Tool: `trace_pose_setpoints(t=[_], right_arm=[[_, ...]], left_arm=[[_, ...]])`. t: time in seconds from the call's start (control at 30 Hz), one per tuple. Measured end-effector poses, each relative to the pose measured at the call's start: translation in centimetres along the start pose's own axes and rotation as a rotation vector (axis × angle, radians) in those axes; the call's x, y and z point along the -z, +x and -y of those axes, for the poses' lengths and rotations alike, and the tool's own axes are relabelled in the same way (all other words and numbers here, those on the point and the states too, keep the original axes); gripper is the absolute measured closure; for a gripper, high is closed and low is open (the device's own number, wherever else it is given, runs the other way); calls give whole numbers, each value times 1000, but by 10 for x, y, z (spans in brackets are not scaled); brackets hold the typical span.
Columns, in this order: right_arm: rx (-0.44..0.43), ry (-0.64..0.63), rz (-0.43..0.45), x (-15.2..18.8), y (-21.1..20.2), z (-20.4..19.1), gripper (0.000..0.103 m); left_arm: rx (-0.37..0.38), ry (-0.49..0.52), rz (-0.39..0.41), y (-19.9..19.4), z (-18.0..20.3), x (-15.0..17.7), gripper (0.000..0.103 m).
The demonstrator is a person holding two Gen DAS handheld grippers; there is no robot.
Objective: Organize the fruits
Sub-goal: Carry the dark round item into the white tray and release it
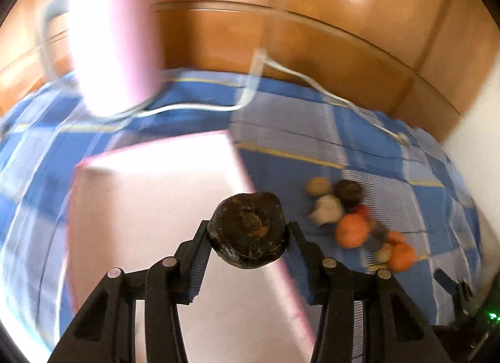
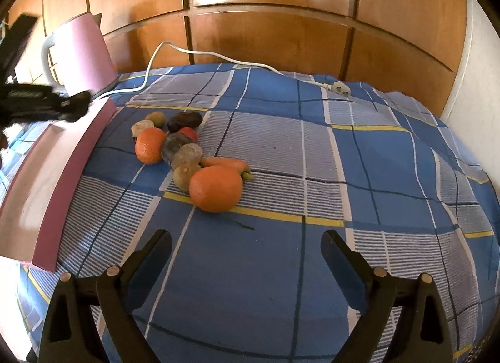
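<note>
My left gripper [image 1: 248, 233] is shut on a dark brown wrinkled fruit [image 1: 247, 228] and holds it over the right edge of a pink box [image 1: 150, 200]. The left wrist view is motion-blurred. A pile of produce lies on the blue plaid cloth: two oranges [image 2: 215, 188] [image 2: 150, 145], a carrot [image 2: 226, 163], brownish round pieces [image 2: 186, 155], a dark piece [image 2: 184, 121] and a red one [image 2: 188, 132]. The pile also shows in the left wrist view [image 1: 353, 225]. My right gripper [image 2: 247, 250] is open and empty, low over the cloth in front of the pile. The left gripper shows at far left [image 2: 75, 105] over the box [image 2: 50, 181].
A pink kettle [image 2: 84, 50] with a white handle stands behind the box; its white cord [image 2: 218, 57] runs along the back to a plug [image 2: 339, 87]. Wooden panelling rises behind the cloth [image 2: 359, 156]. A white wall is at the right.
</note>
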State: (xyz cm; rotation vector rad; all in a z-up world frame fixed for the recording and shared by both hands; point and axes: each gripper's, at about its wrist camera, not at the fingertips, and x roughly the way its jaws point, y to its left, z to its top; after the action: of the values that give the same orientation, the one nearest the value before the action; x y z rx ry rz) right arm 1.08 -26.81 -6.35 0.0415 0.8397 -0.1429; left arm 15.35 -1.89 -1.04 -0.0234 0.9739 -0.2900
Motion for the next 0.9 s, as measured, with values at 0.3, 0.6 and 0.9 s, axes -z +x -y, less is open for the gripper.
trace_pose_setpoints(t=[0.3, 0.6, 0.9], right_arm=[[-9, 1, -24, 6, 1, -5, 13], [-4, 11, -69, 15, 8, -5, 22], [-14, 18, -72, 16, 9, -4, 21]], left_arm=[[-197, -174, 28, -13, -51, 45, 55], [-241, -145, 85, -24, -45, 66, 54], [-253, -114, 130, -34, -34, 73, 38]])
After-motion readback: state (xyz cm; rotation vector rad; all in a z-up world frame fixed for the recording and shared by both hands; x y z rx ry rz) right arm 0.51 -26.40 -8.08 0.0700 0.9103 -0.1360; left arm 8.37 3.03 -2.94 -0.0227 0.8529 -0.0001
